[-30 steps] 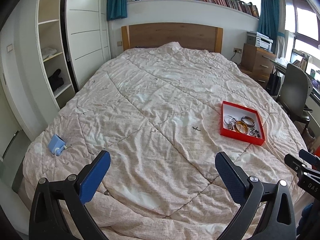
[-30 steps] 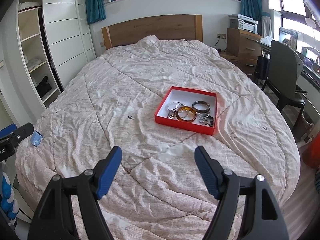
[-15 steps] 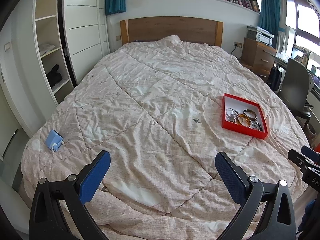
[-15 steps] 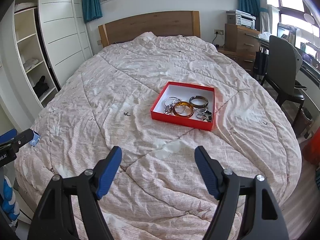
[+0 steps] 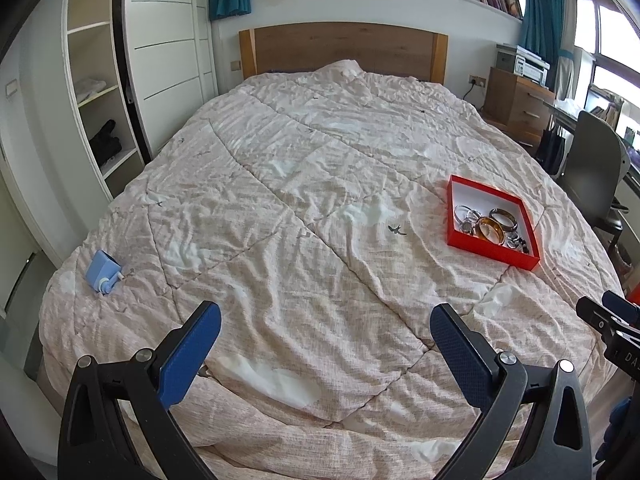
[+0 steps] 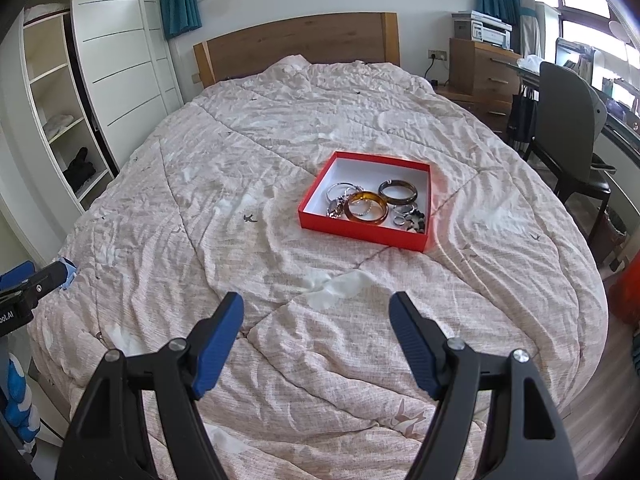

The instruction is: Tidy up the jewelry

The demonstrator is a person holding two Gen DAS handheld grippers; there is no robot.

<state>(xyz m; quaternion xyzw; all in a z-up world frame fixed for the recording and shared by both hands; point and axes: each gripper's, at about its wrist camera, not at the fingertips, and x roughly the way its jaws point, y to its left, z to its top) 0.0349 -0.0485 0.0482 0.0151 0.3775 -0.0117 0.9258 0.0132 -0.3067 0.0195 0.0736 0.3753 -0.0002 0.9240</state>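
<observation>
Left wrist view now shows more of the headboard (image 5: 342, 50) and the wall above it than a second ago, and the red box (image 5: 493, 251) sits lower and a little further from the right edge of the picture; the small blue object (image 5: 103, 273) near the bed's left edge has also slid lower in the frame. In the right wrist view the box (image 6: 362, 235) likewise lies lower in the picture than before, with the bed (image 6: 280, 152) otherwise unchanged.

The left gripper (image 5: 325, 322) has its fingers (image 5: 188, 354) spread wide, nothing between them, hovering over the quilt (image 5: 280, 216) near the foot of the bed. The right gripper (image 6: 316, 312) is equally wide, holding and touching nothing.

The jewelry lies inside the red box on the right half of the bed: an amber bangle (image 6: 366, 207), a dark bangle (image 6: 398, 192), silver rings (image 6: 340, 192) and small dark pieces (image 6: 414, 222).

On the right gripper's body at the left view's right edge the letters "DA" can be read; on the left gripper's body at the right view's left edge, "AI", after letters too cut off to tell.
</observation>
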